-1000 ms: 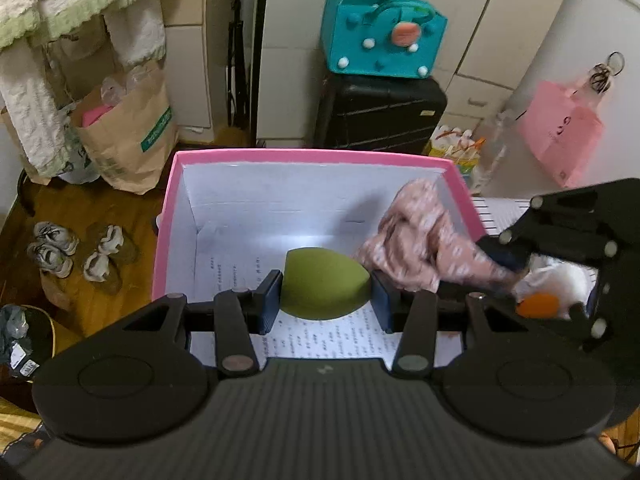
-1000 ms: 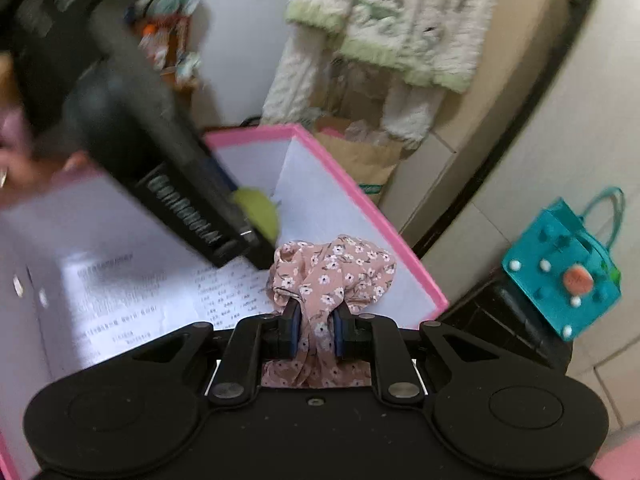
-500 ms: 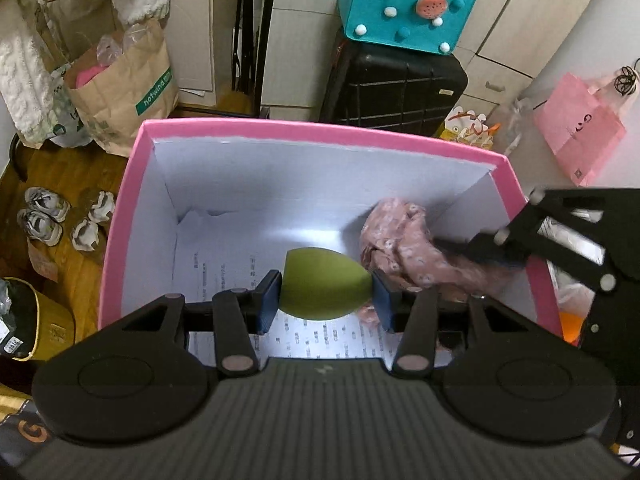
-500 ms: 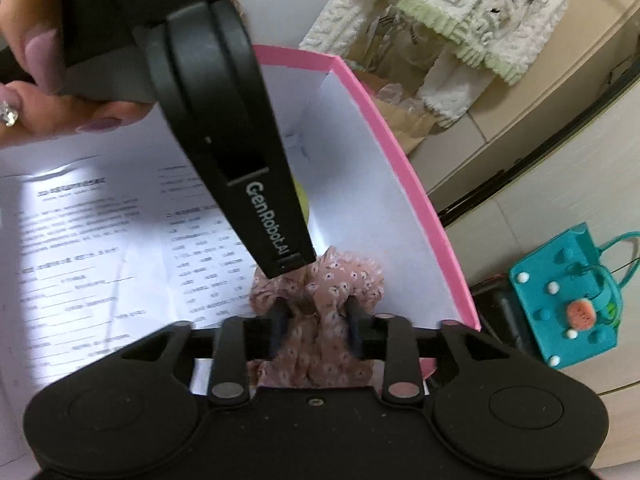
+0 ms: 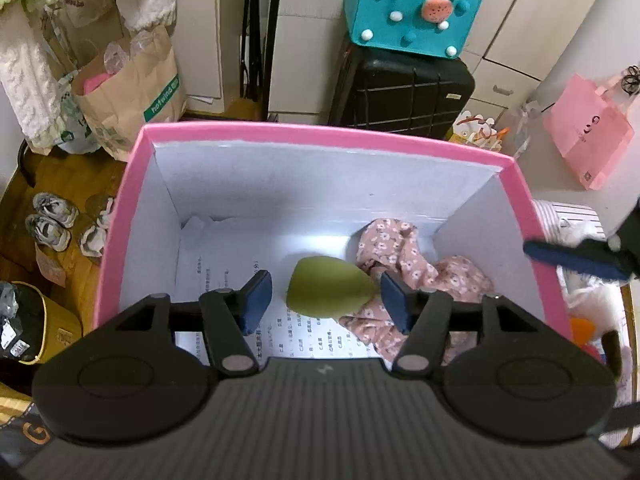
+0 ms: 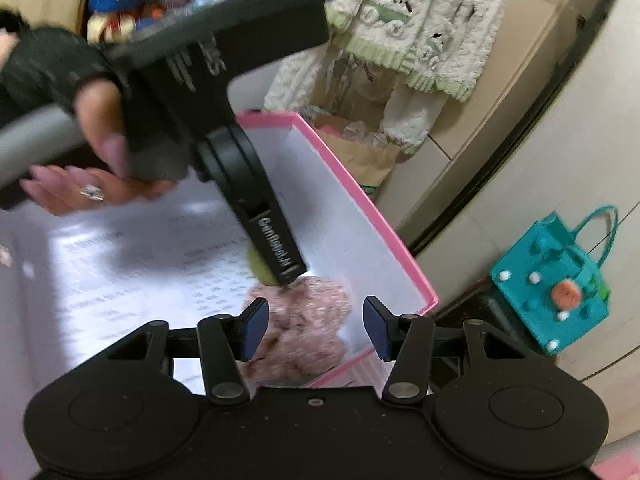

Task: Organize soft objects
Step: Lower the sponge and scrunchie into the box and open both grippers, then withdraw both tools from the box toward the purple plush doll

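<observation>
Left wrist view: the left gripper (image 5: pixel 326 300) hangs over a pink box (image 5: pixel 332 136) whose inner walls are smooth white card and whose floor is lined with a printed paper sheet (image 5: pixel 224 276). Its jaws are opening, and the blue padded fingers (image 5: pixel 256 300) stand clear on either side of an olive-green sponge (image 5: pixel 330 292), a smooth matte egg with a rounded point toward the right. The sponge lies on the paper, touching neither pad as far as the view shows. Just beside it on the right, a crumpled pink floral cloth (image 5: pixel 404 264) sits bunched in soft folds in the box's right-hand part. At the right edge one blue-tipped finger of the right gripper (image 5: pixel 576 258) shows, blurred, outside the box wall. Beyond the box stand a ribbed black suitcase (image 5: pixel 404 92) topped by a teal felt bag (image 5: pixel 412 12), a brown paper bag (image 5: pixel 132 92) and a glossy pink bag (image 5: pixel 588 132).

Right wrist view: the right gripper (image 6: pixel 316 326) has its jaws opening, moderately apart, with the floral cloth (image 6: pixel 304 328) below and between them in the box, blurred, pressed by neither pad. The left gripper's black finger (image 6: pixel 272 248) reaches down in front, the green sponge (image 6: pixel 258 266) peeking from behind its tip. A hand (image 6: pixel 88 168) with a ring grips its grey handle. A fluffy cream knit garment (image 6: pixel 404 20) hangs behind the pink box (image 6: pixel 372 216).
</observation>
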### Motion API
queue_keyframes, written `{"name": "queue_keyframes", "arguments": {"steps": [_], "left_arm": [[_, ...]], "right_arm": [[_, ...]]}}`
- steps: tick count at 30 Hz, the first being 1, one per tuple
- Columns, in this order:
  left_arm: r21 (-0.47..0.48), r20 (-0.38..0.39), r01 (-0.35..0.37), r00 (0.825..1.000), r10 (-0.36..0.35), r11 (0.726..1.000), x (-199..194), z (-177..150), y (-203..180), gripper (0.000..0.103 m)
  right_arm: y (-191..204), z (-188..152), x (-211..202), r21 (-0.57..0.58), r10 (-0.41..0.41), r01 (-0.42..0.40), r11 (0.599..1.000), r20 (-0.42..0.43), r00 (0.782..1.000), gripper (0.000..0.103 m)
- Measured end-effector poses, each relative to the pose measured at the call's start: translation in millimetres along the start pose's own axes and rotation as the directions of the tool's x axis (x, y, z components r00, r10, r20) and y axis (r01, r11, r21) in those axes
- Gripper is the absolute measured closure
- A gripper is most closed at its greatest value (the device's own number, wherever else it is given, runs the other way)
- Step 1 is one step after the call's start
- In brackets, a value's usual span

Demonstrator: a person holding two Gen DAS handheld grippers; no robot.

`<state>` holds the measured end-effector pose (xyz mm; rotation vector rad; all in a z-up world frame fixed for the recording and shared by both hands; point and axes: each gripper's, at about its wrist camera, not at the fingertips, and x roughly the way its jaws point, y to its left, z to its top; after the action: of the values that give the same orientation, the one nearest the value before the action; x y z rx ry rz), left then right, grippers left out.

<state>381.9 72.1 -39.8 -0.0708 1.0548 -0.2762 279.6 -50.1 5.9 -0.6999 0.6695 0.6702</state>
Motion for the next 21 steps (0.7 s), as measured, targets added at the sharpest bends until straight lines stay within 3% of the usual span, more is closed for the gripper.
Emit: {"name": "queue_keyframes", "arguments": {"steps": [3, 8, 21], "left_arm": [[0.077, -0.017, 0.016, 1.0, -0.015, 0.997, -18.3, -2.1, -7.3, 0.038], [0.121, 0.003, 0.008, 1.0, -0.008, 0.993, -59.5, -14.1, -11.0, 0.036], [0.276, 0.137, -0.093, 0.989, 0.056, 0.957, -190.2, -71.6, -43.5, 0.024]], "right_arm": [[-12.1, -6.8, -14.5, 0.086, 0.096, -0.099, 0.991, 0.038, 0.995, 0.046], [-32.9, -21.8, -37.4, 0.274, 0.169, -0.186, 0.944, 0.085, 0.982, 0.046], [-14.7, -30.5, -125.0, 0.374, 0.179, -0.225, 0.9, 0.154, 0.972, 0.045]]}}
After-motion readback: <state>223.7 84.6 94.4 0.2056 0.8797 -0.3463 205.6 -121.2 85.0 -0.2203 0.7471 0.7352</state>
